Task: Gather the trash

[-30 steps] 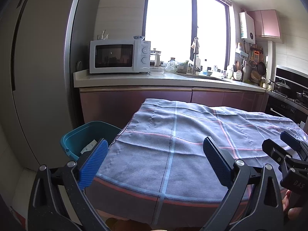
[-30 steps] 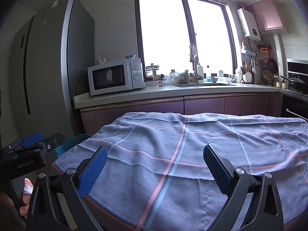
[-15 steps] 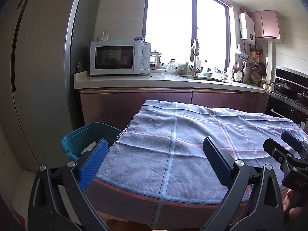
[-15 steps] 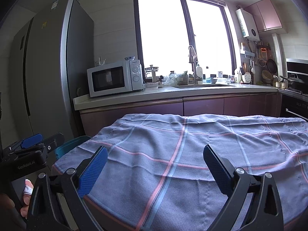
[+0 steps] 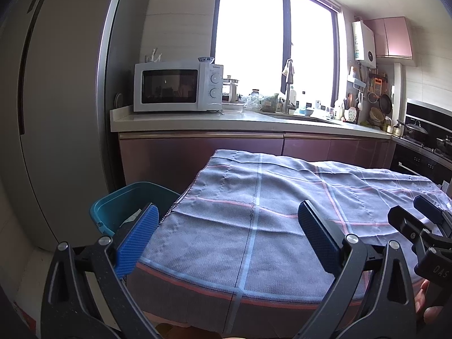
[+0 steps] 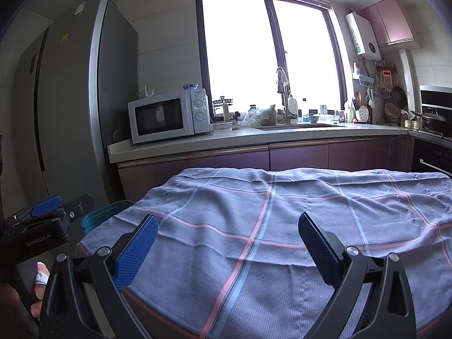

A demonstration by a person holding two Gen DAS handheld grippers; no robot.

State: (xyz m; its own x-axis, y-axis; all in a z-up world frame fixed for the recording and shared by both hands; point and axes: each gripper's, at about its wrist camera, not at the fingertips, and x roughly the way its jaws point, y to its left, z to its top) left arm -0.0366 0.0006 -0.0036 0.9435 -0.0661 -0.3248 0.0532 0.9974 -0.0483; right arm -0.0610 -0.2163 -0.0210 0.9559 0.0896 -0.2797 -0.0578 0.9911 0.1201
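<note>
Nothing moved; left gripper [image 5: 227, 234], right gripper [image 6: 227, 236] spread wide over tablecloth [image 5: 254, 226].

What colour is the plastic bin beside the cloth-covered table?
The plastic bin is teal, clearest in the left wrist view.

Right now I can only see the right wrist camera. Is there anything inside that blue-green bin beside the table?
Observer: Yes. The left wrist view looks down into the teal bin, and a pale scrap lies inside it.
Operator: Is the other gripper holding any trash?
Observer: No. The left gripper is open, and only the checked cloth shows between its fingers.
</note>
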